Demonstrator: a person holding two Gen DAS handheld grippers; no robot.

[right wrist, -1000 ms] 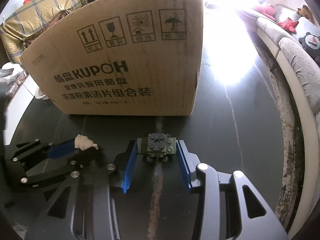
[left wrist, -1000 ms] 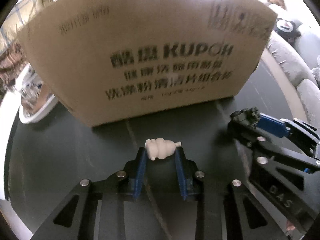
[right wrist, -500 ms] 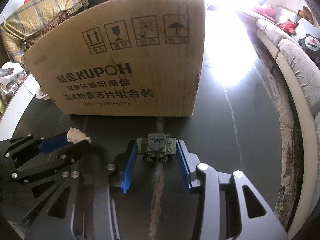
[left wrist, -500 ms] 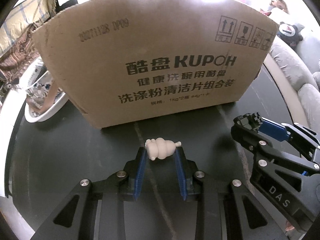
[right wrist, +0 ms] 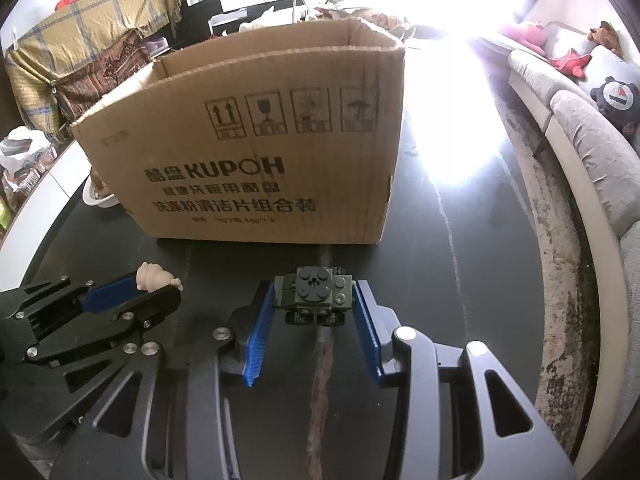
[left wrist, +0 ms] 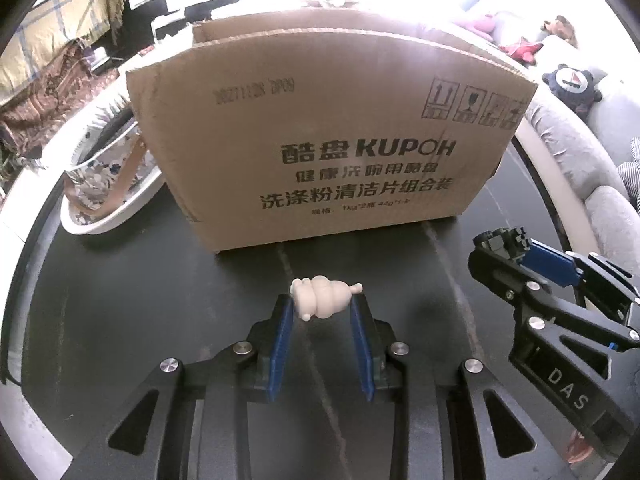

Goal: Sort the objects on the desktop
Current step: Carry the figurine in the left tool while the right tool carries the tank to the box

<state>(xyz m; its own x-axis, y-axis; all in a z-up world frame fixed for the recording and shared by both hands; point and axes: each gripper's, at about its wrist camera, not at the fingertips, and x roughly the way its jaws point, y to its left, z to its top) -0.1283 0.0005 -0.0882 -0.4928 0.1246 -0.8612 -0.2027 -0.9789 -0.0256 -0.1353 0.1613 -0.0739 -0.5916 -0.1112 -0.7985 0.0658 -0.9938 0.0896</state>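
Note:
My left gripper (left wrist: 322, 303) is shut on a small cream figurine (left wrist: 322, 296), held sideways between the blue pads above the dark table. It also shows in the right wrist view (right wrist: 154, 278). My right gripper (right wrist: 314, 300) is shut on a dark green brick-built vehicle (right wrist: 314, 292), which shows partly in the left wrist view (left wrist: 504, 240). An open cardboard box (left wrist: 332, 136) printed KUPOH stands in front of both grippers, its top rim visible (right wrist: 256, 52).
A white patterned bowl (left wrist: 104, 176) sits left of the box. The dark round table (right wrist: 480, 264) has a pale rim on the right. A grey sofa (right wrist: 592, 136) with plush toys lies beyond it. Bright glare covers the far right of the table.
Both grippers have risen and drawn back with their objects, so the box looks smaller and its open top now shows. The grips have not changed.

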